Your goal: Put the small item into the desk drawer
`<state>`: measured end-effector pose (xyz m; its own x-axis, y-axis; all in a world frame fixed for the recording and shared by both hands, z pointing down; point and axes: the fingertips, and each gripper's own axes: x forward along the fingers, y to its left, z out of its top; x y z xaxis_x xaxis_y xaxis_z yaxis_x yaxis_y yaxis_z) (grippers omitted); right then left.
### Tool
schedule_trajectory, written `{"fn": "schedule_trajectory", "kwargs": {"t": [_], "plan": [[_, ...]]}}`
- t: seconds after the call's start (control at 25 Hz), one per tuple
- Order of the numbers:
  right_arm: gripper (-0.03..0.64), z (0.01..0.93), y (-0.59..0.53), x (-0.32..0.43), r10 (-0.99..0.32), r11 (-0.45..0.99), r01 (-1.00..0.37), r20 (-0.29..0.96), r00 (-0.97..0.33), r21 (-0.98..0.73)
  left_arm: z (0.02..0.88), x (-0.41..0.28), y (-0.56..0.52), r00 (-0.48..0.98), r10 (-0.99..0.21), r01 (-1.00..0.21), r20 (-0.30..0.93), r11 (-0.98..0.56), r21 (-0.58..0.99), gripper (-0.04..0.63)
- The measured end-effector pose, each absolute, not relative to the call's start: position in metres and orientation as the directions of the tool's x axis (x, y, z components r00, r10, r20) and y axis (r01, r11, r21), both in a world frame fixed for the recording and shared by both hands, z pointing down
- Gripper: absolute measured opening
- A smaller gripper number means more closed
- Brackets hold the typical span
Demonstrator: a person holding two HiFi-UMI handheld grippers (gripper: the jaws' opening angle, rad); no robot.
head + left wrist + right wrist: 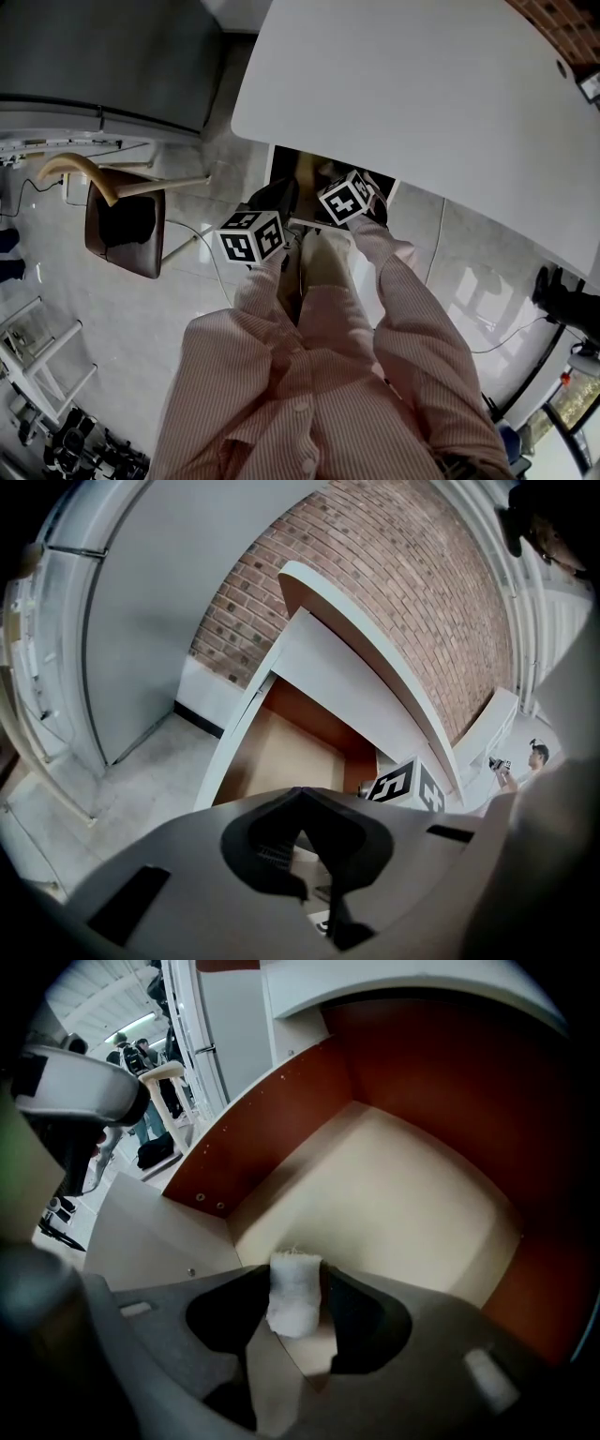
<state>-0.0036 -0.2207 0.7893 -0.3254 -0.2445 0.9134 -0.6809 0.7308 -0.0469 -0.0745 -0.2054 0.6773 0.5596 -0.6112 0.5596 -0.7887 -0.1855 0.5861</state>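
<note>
Beneath the desktop [422, 94], the right gripper [295, 1275] pinches a white wad [293, 1299] over the open drawer [394, 1194], with the left gripper [298, 794], jaws together, at its eight o'clock.

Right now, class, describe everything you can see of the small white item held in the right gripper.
The small white item is a soft-looking, roughly rectangular pad, perhaps cloth or cotton, with a frayed, fuzzy top edge. It stands upright, pinched on both sides by the jaws of the right gripper, which are shut on it. Behind it lies the pale floor of the open drawer, which it does not appear to touch. Nothing else is in contact with it.
</note>
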Motion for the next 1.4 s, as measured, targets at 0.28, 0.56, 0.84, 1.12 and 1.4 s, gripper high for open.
{"fn": "schedule_trajectory", "kwargs": {"t": [0.28, 0.56, 0.84, 1.12, 1.4], "plan": [[0.162, 0.762, -0.214, -0.008, -0.262, 0.722, -0.690, 0.903, -0.340, -0.051, 0.654, -0.079, -0.197, 0.567, -0.602, -0.786, 0.563, -0.190, 0.589, -0.002], [0.037, 0.728, -0.207, -0.010, -0.304, 0.710, -0.703, 0.886, -0.349, -0.033, 0.631, -0.086, -0.187, 0.572, -0.597, -0.785, 0.562, -0.200, 0.586, -0.002], [0.008, 0.680, -0.198, -0.016, -0.346, 0.686, -0.725, 0.851, -0.396, -0.059, 0.596, -0.094, -0.179, 0.584, -0.600, -0.785, 0.547, -0.244, 0.570, -0.002], [0.008, 0.623, -0.188, -0.018, -0.424, 0.638, -0.761, 0.773, -0.472, -0.115, 0.558, -0.098, -0.175, 0.608, -0.608, -0.775, 0.510, -0.316, 0.547, -0.002], [0.006, 0.570, -0.184, -0.015, -0.505, 0.579, -0.794, 0.685, -0.525, -0.182, 0.521, -0.097, -0.171, 0.639, -0.612, -0.759, 0.466, -0.405, 0.509, -0.002]]}}
